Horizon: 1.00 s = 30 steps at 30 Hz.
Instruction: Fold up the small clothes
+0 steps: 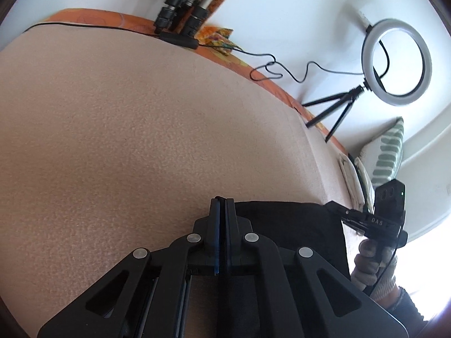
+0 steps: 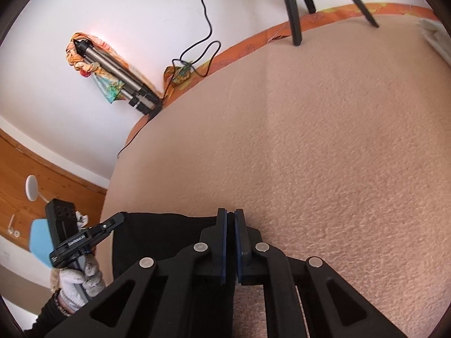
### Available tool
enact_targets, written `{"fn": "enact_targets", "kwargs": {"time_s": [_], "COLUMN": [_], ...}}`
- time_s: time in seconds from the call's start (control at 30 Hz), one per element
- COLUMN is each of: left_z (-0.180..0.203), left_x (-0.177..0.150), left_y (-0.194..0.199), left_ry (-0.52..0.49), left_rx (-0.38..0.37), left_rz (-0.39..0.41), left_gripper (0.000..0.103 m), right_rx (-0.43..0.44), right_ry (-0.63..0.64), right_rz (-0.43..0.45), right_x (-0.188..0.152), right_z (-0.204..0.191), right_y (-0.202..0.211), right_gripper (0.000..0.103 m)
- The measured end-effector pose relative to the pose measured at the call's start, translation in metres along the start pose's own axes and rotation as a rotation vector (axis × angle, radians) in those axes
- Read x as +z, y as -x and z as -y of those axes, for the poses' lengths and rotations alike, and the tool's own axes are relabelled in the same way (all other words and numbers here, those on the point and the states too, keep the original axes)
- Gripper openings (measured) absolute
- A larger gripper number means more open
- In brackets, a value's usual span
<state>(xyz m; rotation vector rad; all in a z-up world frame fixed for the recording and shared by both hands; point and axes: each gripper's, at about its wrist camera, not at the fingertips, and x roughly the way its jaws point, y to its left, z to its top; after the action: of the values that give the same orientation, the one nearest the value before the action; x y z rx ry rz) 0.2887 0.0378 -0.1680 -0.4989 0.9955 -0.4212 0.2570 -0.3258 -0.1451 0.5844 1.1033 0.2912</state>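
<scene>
On a beige textured bed cover (image 1: 141, 129), two handheld grippers pinch a black garment (image 1: 296, 225).

Left gripper (image 1: 222, 201) and right gripper (image 2: 231, 214) each have jaws pressed together on the cloth's far edge, one at each end, near the cover's front.

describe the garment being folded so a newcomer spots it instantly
Start from the wide beige blanket covering the bed. At its near edge lies a black cloth, with both grippers' jaws shut on its rim. It is the only dark, flat fabric there; everything else nearby is pale or orange.
</scene>
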Motion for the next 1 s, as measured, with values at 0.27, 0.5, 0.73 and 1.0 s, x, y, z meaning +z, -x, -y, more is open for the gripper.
{"fn": "enact_targets", "kwargs": {"time_s": [0.27,0.5,0.73,1.0], "left_z": [0.003,0.017,0.070,0.074], "left_x": [0.002,-0.002,-0.038,-0.083], "left_y": [0.016,0.029,0.020,0.015], "left_ry": [-0.014,-0.067,-0.250,-0.266], "left_rx": [0.074,0.030,-0.035,0.004], "left_rz": [0.063,0.042,-0.069,-0.185], "left_gripper": [0.002,0.010,0.010,0.017], "right_rx": [-0.016,-0.040,-0.047,-0.071], "right_ry": [0.016,0.123,0.353,0.373], "right_rz": [0.006,0.044,-0.057,-0.160], "right_x": [0.004,0.003,-0.033,-0.081], "right_z": [0.001,-0.018,-0.074,-0.076], "right_y": [0.003,0.028,0.020,0.019], "right_gripper": [0.012,0.032,0.032,0.033]}}
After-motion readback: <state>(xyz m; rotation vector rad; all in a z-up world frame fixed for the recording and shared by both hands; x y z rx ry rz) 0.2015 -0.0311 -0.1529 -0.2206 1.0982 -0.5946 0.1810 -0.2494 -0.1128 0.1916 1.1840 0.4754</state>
